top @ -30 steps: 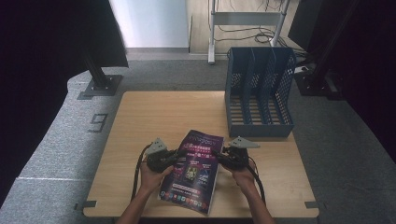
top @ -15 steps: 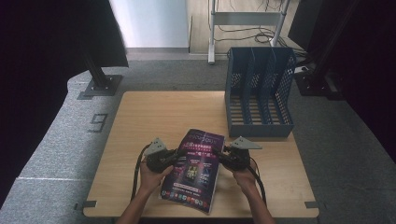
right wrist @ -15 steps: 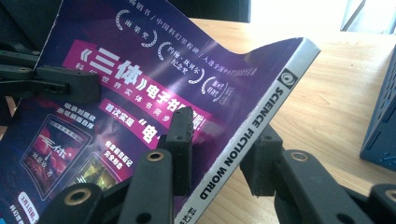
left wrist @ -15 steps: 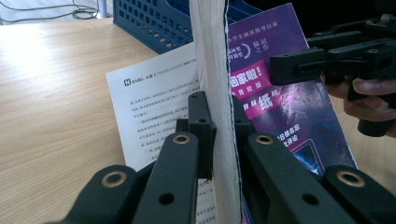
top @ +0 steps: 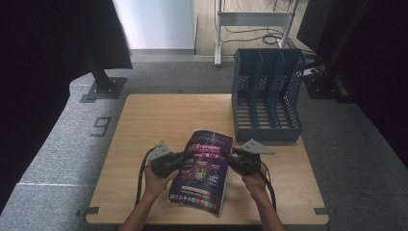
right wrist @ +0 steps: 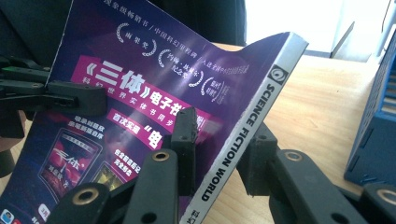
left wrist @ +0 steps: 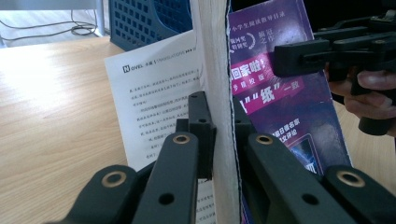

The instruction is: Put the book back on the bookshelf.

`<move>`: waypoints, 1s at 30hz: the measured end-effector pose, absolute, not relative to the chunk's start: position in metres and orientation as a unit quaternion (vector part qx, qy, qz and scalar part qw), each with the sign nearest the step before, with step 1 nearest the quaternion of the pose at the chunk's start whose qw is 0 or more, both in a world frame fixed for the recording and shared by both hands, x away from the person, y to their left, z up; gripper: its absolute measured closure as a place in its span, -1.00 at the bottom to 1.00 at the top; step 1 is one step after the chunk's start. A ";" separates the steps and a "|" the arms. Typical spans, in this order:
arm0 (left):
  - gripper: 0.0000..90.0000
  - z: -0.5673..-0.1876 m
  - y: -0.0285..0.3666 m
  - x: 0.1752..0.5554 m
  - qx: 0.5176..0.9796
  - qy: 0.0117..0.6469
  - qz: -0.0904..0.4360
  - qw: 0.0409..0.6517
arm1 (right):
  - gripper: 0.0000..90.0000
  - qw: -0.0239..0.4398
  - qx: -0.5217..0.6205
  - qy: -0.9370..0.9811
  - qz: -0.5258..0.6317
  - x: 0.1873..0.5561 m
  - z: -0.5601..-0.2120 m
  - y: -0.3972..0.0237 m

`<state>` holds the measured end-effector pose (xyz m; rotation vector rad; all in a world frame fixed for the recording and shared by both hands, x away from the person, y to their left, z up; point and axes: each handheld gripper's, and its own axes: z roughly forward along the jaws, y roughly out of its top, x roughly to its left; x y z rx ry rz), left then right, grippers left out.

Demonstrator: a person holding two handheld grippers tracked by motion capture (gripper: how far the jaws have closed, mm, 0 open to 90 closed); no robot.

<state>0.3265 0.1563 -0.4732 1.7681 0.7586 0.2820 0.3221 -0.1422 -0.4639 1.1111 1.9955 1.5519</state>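
High view has the purple magazine [top: 204, 168] held just above the table [top: 144, 120], left tongs [top: 179, 160] pinching its page edge and right tongs [top: 230, 159], jaws just closing, clamped over its spine.

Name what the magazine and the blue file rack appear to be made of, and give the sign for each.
Magazine: paper with a glossy printed cover, judging by the sheen, the bend and its raw page edges. File rack: probably moulded matte plastic, with even perforated walls.
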 end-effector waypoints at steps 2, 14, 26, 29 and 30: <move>0.90 -0.471 0.155 0.327 0.752 0.320 0.122 0.563 | 0.57 0.193 0.394 0.708 0.554 0.321 -0.462 -0.143; 0.90 -0.458 0.152 0.335 0.750 0.305 0.130 0.572 | 0.63 0.207 0.385 0.694 0.572 0.325 -0.446 -0.148; 0.90 -0.438 0.153 0.343 0.744 0.280 0.155 0.586 | 0.68 0.227 0.369 0.690 0.579 0.328 -0.426 -0.146; 0.90 -0.432 0.152 0.344 0.743 0.274 0.161 0.589 | 0.70 0.232 0.366 0.686 0.584 0.330 -0.422 -0.147; 0.90 -0.431 0.152 0.344 0.741 0.271 0.162 0.592 | 0.70 0.234 0.365 0.685 0.585 0.330 -0.420 -0.147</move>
